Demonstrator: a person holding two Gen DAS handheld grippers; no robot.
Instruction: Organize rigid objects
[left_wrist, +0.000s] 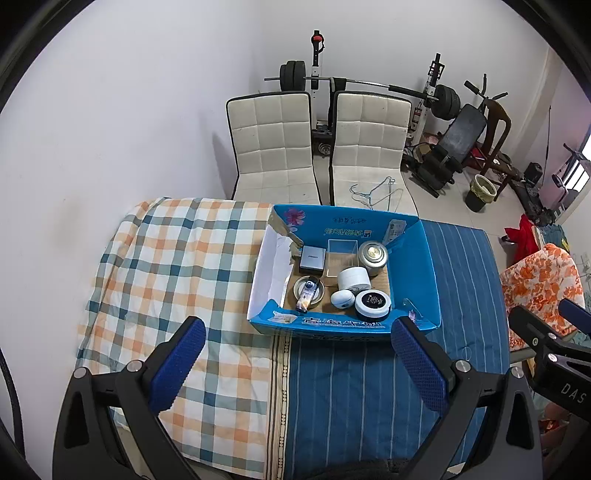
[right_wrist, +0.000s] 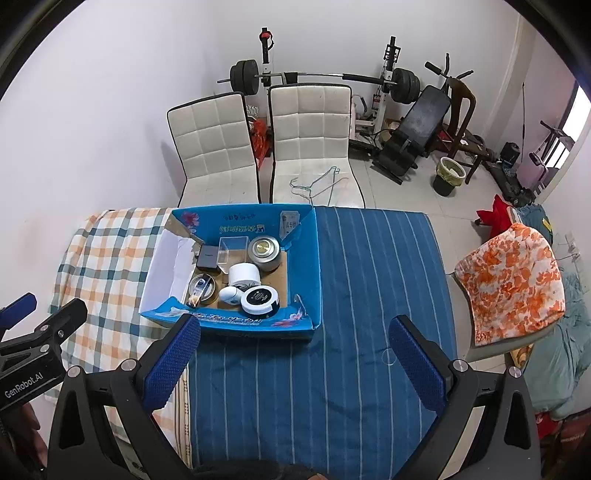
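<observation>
Beyond the blue cardboard box, two white quilted chairs stand side by side; wire hangers lie on the seat of the right one. Behind the chairs, a barbell on a rack and a black weight bench. A dark waste bin sits on the tiled floor right of the chairs. An orange-flowered cloth drapes something right of the box, off the table.

The box rests on the table where the checked orange-and-teal cloth meets the blue striped cloth. Nothing lies between my fingers and the box.

Inside the box: a dark flat rectangular case at back left, a clear plastic box beside it, a round metal tin with a gold centre at back right. A white cylindrical jar sits mid-box. At the front, a shallow metal dish with a small tube lying across it, a white egg-shaped case, and a round black-lidded jar.

My left gripper hovers just before the box's near wall, fingers spread wide, holding nothing. My right gripper hovers before the box's near right corner, above the striped cloth, fingers also wide and empty.
</observation>
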